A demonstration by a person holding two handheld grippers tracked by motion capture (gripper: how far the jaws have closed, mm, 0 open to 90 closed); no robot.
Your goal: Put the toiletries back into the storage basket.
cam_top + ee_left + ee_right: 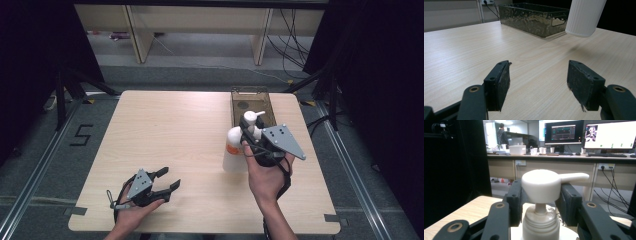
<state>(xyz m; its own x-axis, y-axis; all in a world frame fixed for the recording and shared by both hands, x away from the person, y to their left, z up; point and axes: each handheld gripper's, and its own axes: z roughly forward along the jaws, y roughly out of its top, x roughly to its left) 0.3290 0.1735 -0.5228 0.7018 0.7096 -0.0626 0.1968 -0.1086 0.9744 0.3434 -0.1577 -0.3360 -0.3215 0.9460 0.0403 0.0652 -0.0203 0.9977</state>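
Clamping the pump bottle (541,195), right gripper (538,202) faces monitors (609,135).

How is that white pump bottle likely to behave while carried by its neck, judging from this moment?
The pump bottle is tall with a small base, so it probably tips easily when set down. Its ribbed body looks like stiff plastic, unlikely to sag. The right gripper grips high, at the pump neck, with the base off the table in the left gripper view, so the body may swing or slip.

White pump bottle (235,150) upright, lifted off table (165,130), just before dark tray (252,105).
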